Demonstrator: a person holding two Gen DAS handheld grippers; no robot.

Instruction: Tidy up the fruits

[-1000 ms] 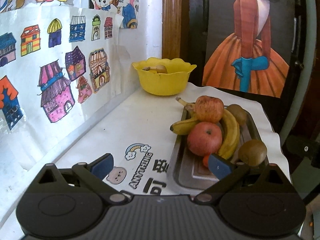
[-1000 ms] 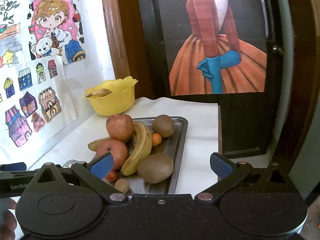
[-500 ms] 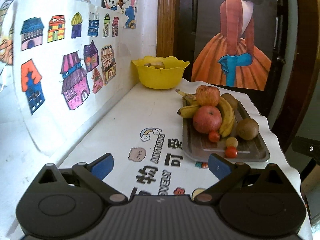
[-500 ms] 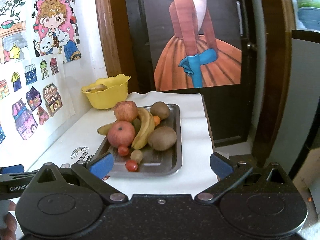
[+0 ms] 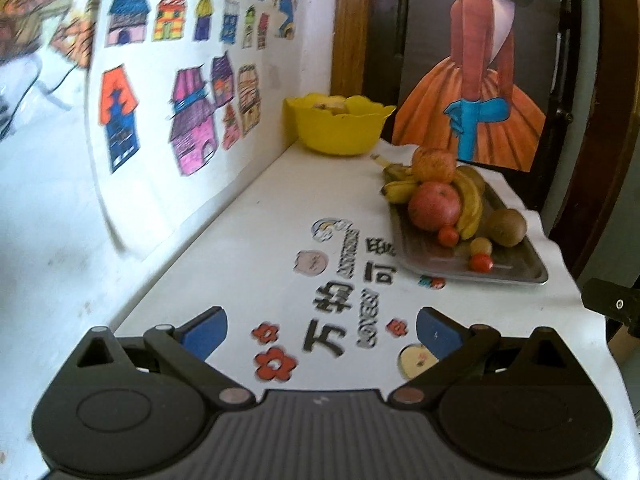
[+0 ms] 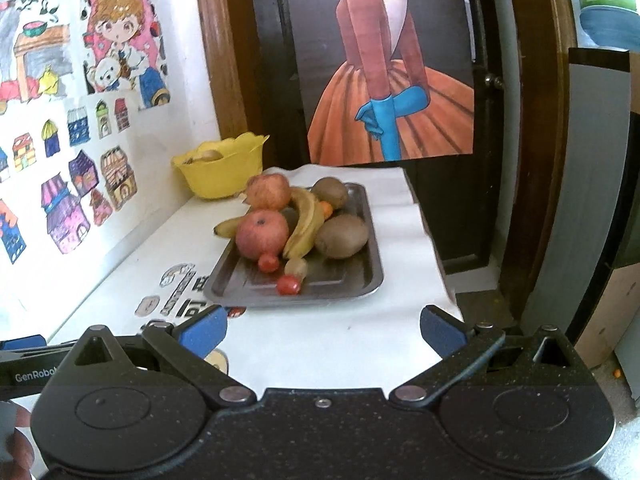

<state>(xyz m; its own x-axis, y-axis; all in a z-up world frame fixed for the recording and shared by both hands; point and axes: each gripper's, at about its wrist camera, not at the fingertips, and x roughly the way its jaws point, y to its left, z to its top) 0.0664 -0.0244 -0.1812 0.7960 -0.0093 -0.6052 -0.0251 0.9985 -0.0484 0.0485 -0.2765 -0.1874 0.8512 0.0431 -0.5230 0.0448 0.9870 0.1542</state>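
A metal tray (image 6: 344, 288) (image 5: 516, 272) on the white table holds two red apples (image 6: 262, 234) (image 5: 434, 206), bananas (image 6: 306, 220) (image 5: 470, 204), kiwis (image 6: 342, 236) (image 5: 506, 227) and small tomatoes (image 6: 289, 285) (image 5: 480, 263). A yellow bowl (image 6: 224, 172) (image 5: 338, 128) with some fruit in it stands at the far end by the wall. My left gripper (image 5: 320, 330) is open and empty over the near table. My right gripper (image 6: 323, 326) is open and empty, short of the tray.
A wall with paper drawings (image 5: 180, 92) runs along the table's left. A dark door with a poster of a dress (image 6: 392, 80) stands behind the table. The table's right edge (image 6: 436, 256) drops to the floor. The cloth has printed stickers (image 5: 340, 292).
Both grippers have pulled back from the tray, which now looks smaller and farther. More of the near table shows. Both stay open and empty.
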